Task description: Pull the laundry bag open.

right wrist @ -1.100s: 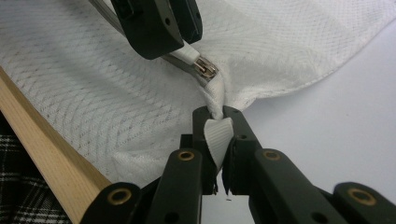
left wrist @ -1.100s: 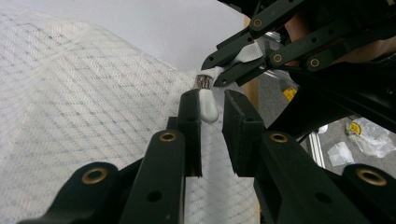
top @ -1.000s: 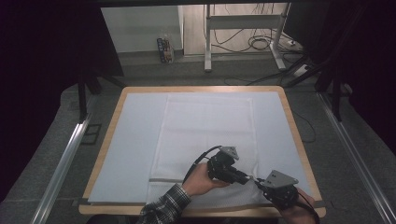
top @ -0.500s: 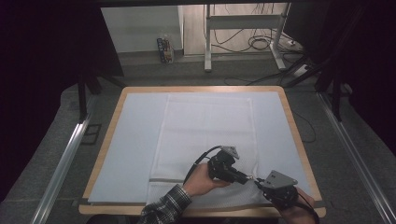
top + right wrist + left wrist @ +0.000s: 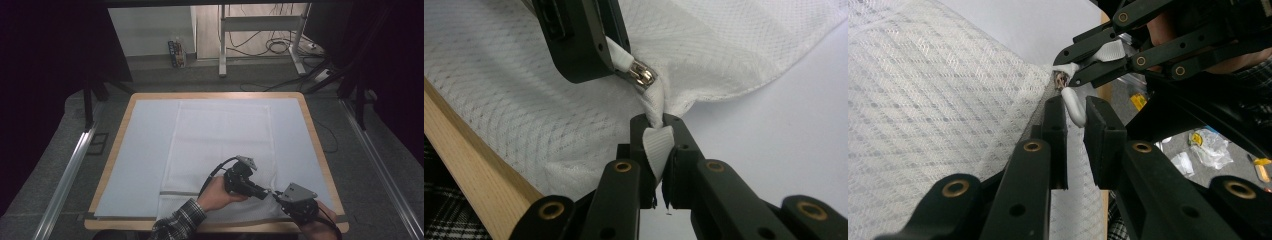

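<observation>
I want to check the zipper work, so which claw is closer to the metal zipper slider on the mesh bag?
Left. The left claw is shut on the white pull tab at the zipper slider; the right claw clamps the white tape end just beyond it.

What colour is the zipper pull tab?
White; the zipper pull tab shows best in the right gripper view.

- One white mesh bag (image 5: pixel 222 155), spread flat on the table (image 5: pixel 120 150) ahead of both grippers.
- One metal zipper slider (image 5: pixel 642 76), just beyond the right gripper's (image 5: pixel 656 125) jaws.
- Two grippers, left (image 5: pixel 1075 107) and right.
</observation>
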`<control>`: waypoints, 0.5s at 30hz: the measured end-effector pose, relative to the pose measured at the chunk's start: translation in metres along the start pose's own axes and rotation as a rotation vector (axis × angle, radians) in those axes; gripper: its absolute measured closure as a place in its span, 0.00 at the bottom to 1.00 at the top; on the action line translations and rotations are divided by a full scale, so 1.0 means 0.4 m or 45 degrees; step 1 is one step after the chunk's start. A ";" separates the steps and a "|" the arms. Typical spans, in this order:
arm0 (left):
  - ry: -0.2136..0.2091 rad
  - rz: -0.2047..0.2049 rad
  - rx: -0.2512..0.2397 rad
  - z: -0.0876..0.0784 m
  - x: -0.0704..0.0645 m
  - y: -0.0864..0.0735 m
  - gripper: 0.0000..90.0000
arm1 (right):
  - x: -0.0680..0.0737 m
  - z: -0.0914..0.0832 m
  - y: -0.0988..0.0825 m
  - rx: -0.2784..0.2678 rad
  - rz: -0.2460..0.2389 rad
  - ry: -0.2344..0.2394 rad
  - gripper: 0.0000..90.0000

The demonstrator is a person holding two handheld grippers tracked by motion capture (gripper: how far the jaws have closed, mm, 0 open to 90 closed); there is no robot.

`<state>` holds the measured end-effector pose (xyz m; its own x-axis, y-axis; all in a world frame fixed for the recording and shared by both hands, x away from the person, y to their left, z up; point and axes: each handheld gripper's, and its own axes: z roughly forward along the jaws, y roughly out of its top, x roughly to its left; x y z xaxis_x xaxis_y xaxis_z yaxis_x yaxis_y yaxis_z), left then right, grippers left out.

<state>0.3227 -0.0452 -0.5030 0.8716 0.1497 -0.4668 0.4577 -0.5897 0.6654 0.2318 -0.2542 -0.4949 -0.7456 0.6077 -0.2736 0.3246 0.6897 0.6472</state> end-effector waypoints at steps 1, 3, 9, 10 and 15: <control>-0.002 -0.003 -0.001 0.000 0.001 0.000 0.88 | 0.000 0.000 0.000 0.000 0.001 0.000 0.93; -0.011 -0.021 -0.008 -0.001 0.003 0.001 0.87 | 0.000 0.001 0.000 0.002 0.000 0.003 0.93; 0.001 -0.033 0.003 -0.005 0.007 0.003 0.92 | 0.001 0.001 0.000 0.004 -0.008 -0.001 0.93; 0.003 -0.037 0.005 -0.005 0.007 0.003 0.93 | 0.001 0.001 0.000 0.003 -0.008 -0.001 0.93; 0.009 -0.044 0.006 -0.004 0.006 0.003 0.95 | 0.002 0.002 0.000 0.012 -0.015 -0.001 0.93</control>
<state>0.3256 -0.0442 -0.5023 0.8566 0.1754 -0.4852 0.4864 -0.5879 0.6463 0.2317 -0.2532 -0.4958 -0.7491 0.5998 -0.2814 0.3214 0.7004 0.6373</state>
